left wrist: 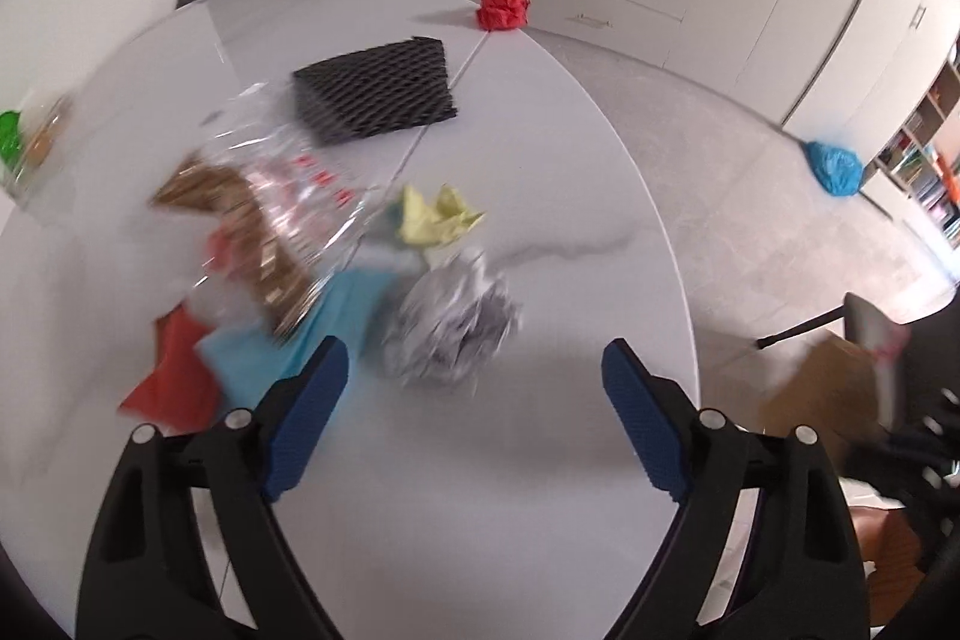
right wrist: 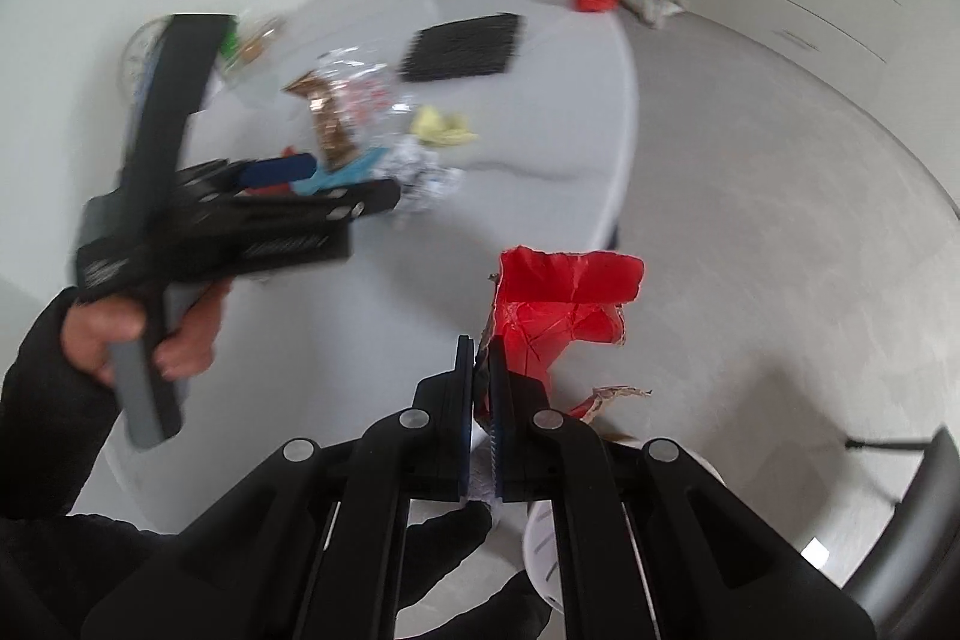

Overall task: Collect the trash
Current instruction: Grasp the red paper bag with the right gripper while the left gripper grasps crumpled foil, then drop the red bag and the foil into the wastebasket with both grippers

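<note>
- Left claw [left wrist: 474, 388] is spread wide over the white bench [left wrist: 540, 460], gripping nothing; the foil ball [left wrist: 456, 322] sits just ahead between its blue pads [left wrist: 306, 418].
- Right claw [right wrist: 480, 388] is clamped narrow on a torn red paper [right wrist: 558, 310], held off the bench's near edge over the floor. Its long axis runs forward and right from the pads.
- Only the left view shows the blue bag [left wrist: 834, 166] on the floor; only the right view shows the left hand [right wrist: 138, 334] on its handle.
- Left of the foil ball: clear wrapper [left wrist: 270, 208], yellow paper [left wrist: 438, 214], cyan sheet [left wrist: 288, 340]. Beyond it: black mesh [left wrist: 378, 91], red wad [left wrist: 504, 7] at the far edge.
- Bare bench lies near and right of the foil ball.
</note>
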{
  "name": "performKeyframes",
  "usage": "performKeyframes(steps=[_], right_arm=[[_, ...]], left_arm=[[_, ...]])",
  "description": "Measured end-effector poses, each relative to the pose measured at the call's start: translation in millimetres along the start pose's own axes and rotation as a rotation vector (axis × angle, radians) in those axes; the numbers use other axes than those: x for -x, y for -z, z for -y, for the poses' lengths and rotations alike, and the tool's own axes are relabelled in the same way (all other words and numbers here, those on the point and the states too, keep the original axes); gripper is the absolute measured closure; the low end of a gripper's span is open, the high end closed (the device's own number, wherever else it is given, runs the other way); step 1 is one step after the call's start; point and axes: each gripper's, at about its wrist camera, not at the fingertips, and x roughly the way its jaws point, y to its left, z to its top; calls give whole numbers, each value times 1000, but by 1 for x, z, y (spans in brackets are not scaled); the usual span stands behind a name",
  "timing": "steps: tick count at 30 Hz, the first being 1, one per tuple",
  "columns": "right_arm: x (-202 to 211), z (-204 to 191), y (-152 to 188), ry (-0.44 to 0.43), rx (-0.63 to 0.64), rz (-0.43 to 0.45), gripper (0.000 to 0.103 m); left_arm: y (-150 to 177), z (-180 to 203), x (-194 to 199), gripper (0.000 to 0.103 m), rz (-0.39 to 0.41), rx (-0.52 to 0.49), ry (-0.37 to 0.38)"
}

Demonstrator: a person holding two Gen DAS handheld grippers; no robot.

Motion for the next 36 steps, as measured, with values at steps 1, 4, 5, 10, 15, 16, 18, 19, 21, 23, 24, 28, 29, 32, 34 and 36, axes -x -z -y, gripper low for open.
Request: performKeyframes(steps=[1, 4, 5, 10, 15, 16, 18, 19, 21, 23, 24, 28, 29, 32, 34, 36], right_arm=[[0, 4, 2, 4, -13, 0, 97], [1, 18, 12, 12, -58, 1, 97], [0, 20, 13, 14, -68, 0, 97], [2, 34, 26, 15, -115, 5, 97], [7, 47, 35, 12, -145, 13, 97], [8, 48, 38, 13, -151, 12, 97], [11, 53, 45, 22, -162, 4, 97], [12, 56, 50, 29, -169, -2, 97], [15, 63, 64, 39, -192, -19, 97], [13, 71, 79, 54, -215, -46, 97], [9, 76, 88, 68, -228, -73, 97], [-11, 90, 116, 107, -237, -161, 94], [-16, 93, 123, 116, -235, -181, 90], [-21, 97, 133, 100, -239, -209, 43], [-16, 101, 137, 120, -236, -193, 36], [-10, 105, 139, 127, -250, -186, 33]], left_arm=[[-5, 2, -10, 22, -11, 3, -8], [-13, 2, -36, 37, -59, 12, -34], [-14, 1, -43, 46, -79, 15, -38], [-13, -3, -45, 57, -79, 32, -45], [-5, -3, -25, 59, -73, 50, -22], [-3, -1, -21, 59, -69, 48, -18], [5, 1, -5, 59, -63, 42, -7], [7, 4, 1, 59, -67, 41, 7], [14, 14, 17, 59, -76, 28, 59], [23, 29, 30, 59, -82, -7, 102], [28, 38, 36, 59, -87, -28, 125], [49, 81, 49, 59, -131, -106, 231], [54, 90, 50, 59, -141, -121, 244], [62, 114, 46, 58, -165, -166, 269], [68, 127, 42, 58, -188, -182, 278], [73, 138, 40, 58, -204, -193, 287]])
